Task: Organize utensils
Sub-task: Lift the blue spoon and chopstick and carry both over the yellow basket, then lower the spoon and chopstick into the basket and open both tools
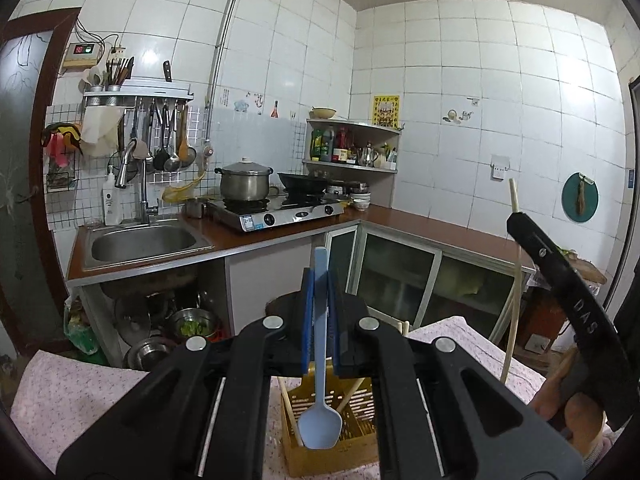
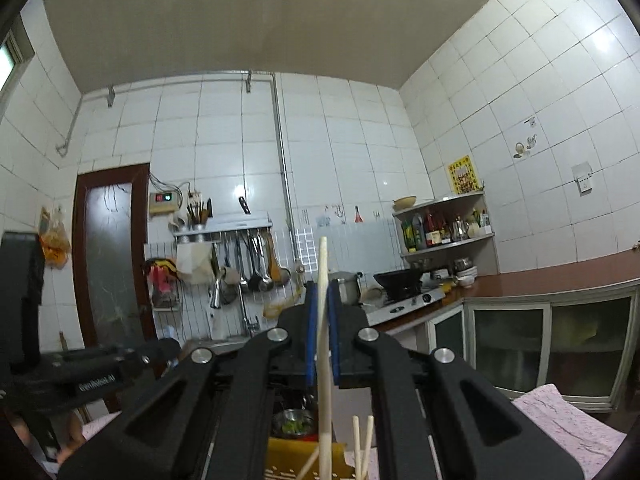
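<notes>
Gripping spoon [image 1: 320,364] L, chopstick [image 2: 324,344] R

Pink-clothed table [image 1: 80,392], yellow utensil basket [image 1: 316,460]

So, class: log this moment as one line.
left gripper: shut on pale blue plastic spoon | right gripper: shut on long wooden chopstick | both above yellow slotted utensil basket

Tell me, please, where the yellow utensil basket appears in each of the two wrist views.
Left wrist view: the yellow utensil basket is at bottom centre, below the left gripper, with the blue spoon hanging over it.
Right wrist view: only its rim shows at the bottom edge, under the right gripper.
Shared landmark: the corner shelf.
</notes>
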